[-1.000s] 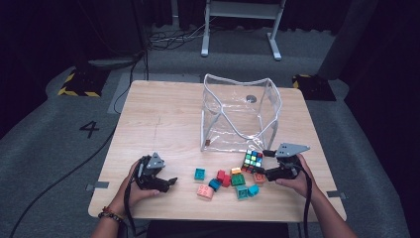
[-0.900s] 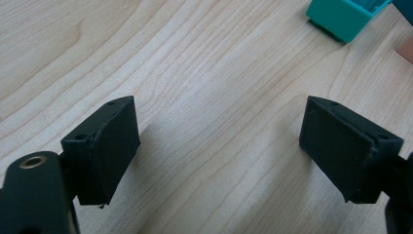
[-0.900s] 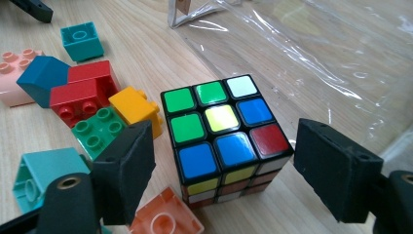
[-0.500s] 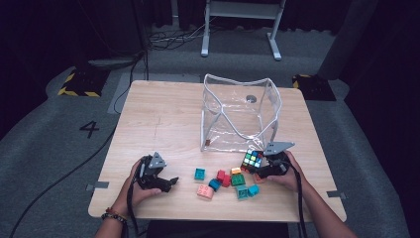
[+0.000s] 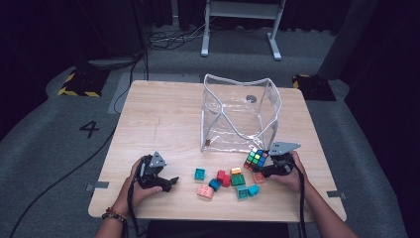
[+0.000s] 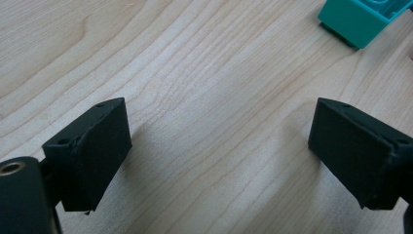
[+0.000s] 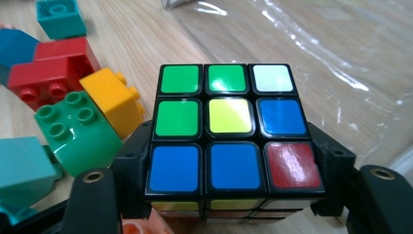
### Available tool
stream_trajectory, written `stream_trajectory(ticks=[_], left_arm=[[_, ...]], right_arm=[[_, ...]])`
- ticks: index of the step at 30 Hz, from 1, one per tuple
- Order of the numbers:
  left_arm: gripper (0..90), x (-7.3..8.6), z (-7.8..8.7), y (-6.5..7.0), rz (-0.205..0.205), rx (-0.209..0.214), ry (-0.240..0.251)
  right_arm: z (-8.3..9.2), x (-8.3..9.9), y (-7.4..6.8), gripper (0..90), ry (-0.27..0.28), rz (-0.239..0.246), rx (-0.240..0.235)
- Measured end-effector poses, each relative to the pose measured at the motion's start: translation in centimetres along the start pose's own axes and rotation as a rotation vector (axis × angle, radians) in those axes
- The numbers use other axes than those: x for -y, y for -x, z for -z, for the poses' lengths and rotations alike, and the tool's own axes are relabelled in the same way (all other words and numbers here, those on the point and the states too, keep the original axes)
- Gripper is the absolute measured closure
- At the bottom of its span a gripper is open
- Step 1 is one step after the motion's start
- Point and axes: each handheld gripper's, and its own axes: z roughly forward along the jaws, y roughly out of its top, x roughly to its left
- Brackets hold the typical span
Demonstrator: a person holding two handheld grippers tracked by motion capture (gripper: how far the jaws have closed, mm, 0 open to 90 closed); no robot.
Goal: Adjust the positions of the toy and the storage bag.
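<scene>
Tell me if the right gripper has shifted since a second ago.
Yes. The right gripper has slid left toward the puzzle cube, near the clear bag's front corner; its jaws have just been closing and now flank the cube.

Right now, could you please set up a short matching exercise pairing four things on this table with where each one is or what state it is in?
Things:
1. puzzle cube
2. left gripper
3. clear bag
4. teal brick

Descriptions:
A. open over bare wood
B. standing empty at the middle of the table
C. clamped between two black jaws
D. lying alone, left of the brick pile

Pairs: 1-C, 2-A, 3-B, 4-D
</scene>
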Motion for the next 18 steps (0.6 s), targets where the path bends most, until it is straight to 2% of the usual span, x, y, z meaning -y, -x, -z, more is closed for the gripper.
stream_trajectory(ticks=[4, 5, 9, 10, 13, 18], left_arm=[[8.6, 0.0, 0.0, 0.0, 0.002, 0.003, -0.001], [8.6, 0.0, 0.0, 0.0, 0.0, 0.002, 0.0], [8.6, -0.1, -0.1, 0.0, 0.008, 0.009, -0.002], [8.6, -0.1, -0.1, 0.0, 0.009, 0.012, -0.002], [8.6, -0.1, -0.1, 0.0, 0.007, 0.011, 0.001], [8.6, -0.1, -0.1, 0.0, 0.009, 0.012, 0.003]], right_arm=[[0.8, 0.0, 0.1, 34.1, 0.021, 0.002, 0.011], [1.6, 0.1, 0.3, 34.1, 0.038, -0.009, 0.015], [2.4, 0.2, 0.5, 34.1, 0.064, -0.018, 0.025], [3.1, 0.3, 0.6, 34.1, 0.076, -0.033, 0.031], [3.6, 0.4, 0.8, 34.1, 0.086, -0.027, 0.045], [5.2, 1.1, 1.7, 34.1, 0.098, -0.051, 0.083]])
